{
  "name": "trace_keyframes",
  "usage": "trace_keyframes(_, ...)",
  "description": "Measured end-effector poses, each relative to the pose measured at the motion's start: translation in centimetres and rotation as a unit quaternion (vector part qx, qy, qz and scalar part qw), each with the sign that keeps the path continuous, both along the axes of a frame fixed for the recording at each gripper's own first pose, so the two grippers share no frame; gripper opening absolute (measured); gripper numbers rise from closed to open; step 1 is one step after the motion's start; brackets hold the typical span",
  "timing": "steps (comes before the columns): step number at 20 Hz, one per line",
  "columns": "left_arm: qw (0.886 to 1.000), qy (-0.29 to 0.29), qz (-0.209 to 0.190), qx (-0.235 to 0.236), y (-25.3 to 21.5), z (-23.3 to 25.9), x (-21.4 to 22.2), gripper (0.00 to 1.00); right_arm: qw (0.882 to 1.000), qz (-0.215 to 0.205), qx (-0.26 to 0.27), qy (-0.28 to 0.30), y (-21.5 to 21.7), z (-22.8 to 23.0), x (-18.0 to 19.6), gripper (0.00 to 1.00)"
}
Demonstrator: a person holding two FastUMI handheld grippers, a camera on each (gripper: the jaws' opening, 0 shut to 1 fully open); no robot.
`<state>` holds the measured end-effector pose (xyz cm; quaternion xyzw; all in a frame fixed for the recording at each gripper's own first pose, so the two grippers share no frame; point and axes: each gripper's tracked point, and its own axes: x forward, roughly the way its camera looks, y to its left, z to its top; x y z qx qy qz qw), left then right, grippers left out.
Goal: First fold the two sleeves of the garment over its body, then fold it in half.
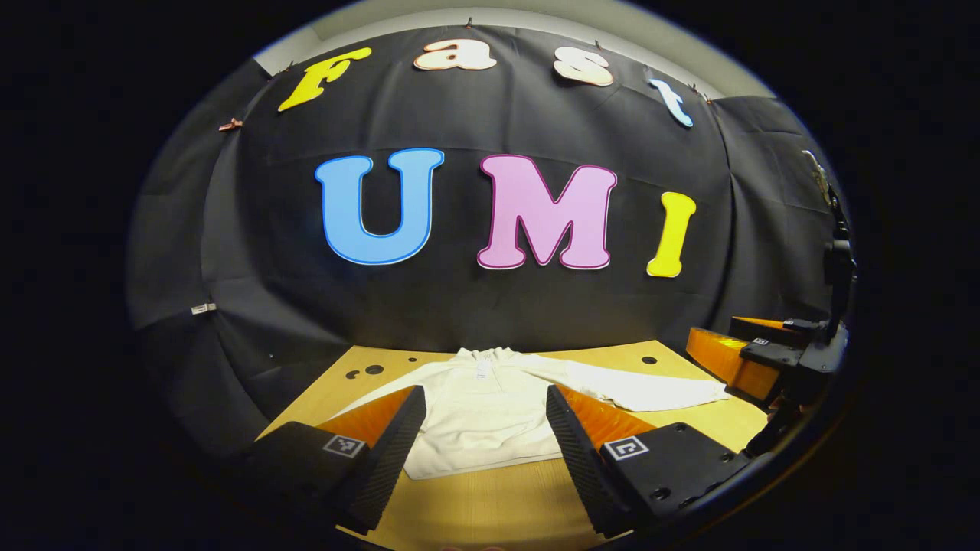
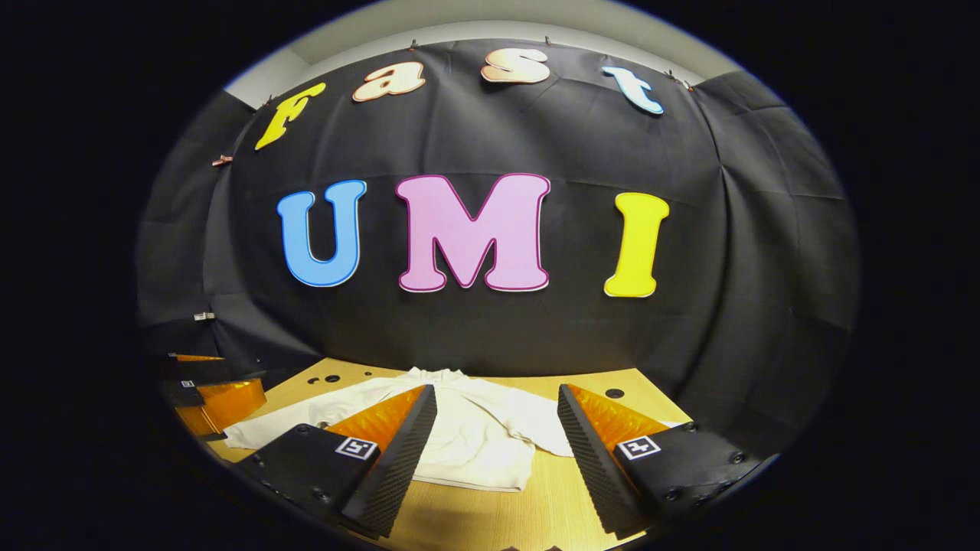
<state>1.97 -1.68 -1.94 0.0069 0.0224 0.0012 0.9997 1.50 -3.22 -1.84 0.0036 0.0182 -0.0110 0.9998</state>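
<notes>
A white long-sleeved garment [image 1: 490,413] lies flat on the wooden table [image 1: 490,505], collar toward the wall, both sleeves spread outward. In the left gripper view one sleeve [image 1: 651,390] stretches right. My left gripper [image 1: 484,428] hovers above the garment's near hem, open, nothing between its fingers. In the right gripper view the same garment [image 2: 475,436] lies ahead with a sleeve [image 2: 306,417] running left. My right gripper [image 2: 498,432] is open over the table's near edge, holding nothing. The right gripper [image 1: 773,352] also shows at the far right of the left gripper view, and the left gripper [image 2: 207,394] at the far left of the right gripper view.
The black cloth wall stands right behind the table. Small round holes [image 1: 374,370] dot the tabletop near the back corners. Bare wood [image 2: 490,520] lies between the garment's hem and the near edge.
</notes>
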Motion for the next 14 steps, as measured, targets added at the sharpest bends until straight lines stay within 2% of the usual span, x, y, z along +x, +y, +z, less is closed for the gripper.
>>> trace_keyframes(8,1.000,-0.004,-0.003,0.007,-0.3,0.5,0.6,0.97,1.000,-0.006,0.000,0.002,-0.5,0.0,0.4,0.97)
trace_keyframes(14,1.000,0.002,-0.008,0.000,-0.7,0.0,1.0,0.97,1.000,-0.029,0.001,0.012,-3.0,-1.0,2.1,0.97)
